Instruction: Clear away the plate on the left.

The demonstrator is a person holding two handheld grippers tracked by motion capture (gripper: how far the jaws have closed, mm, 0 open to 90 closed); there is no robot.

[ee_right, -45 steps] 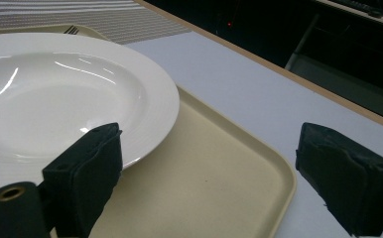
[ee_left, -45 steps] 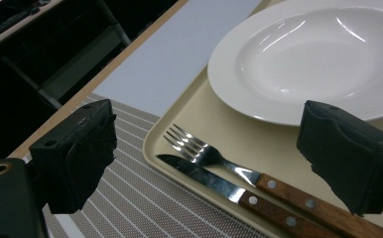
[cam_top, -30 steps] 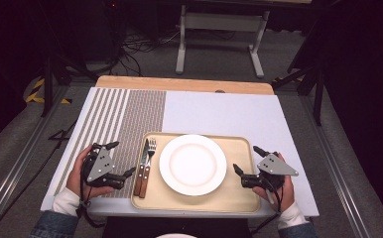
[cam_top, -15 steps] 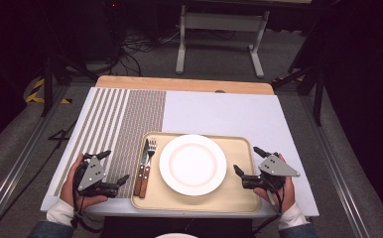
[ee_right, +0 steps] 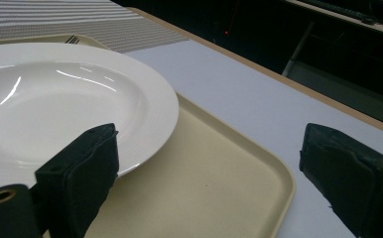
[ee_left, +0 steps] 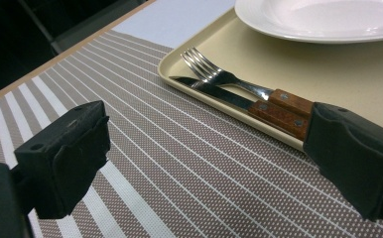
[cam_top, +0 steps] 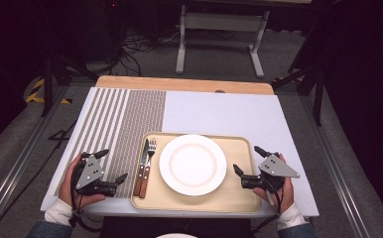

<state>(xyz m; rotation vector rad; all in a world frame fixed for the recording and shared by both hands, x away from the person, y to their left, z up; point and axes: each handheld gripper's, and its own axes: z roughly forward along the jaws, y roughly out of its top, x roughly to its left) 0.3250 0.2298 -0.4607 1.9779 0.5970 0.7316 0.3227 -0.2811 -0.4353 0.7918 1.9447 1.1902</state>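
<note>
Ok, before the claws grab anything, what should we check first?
1. Left gripper open: ok, jaws wide apart.
2. Right gripper open: ok, holding nothing.
3. Knife and fork reachable: ok, side by side at the tray's left edge.
4. Plate empty: ok.
5. Striped placemat flat: ok.
6. Knife and fork handles apart enough to grip one alone: cannot tell.

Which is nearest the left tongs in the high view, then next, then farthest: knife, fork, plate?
From the left tongs:
1. Knife, at the tray's left edge, closest.
2. Fork, just right of the knife, touching it.
3. Plate, at the tray's middle, farthest.
</note>
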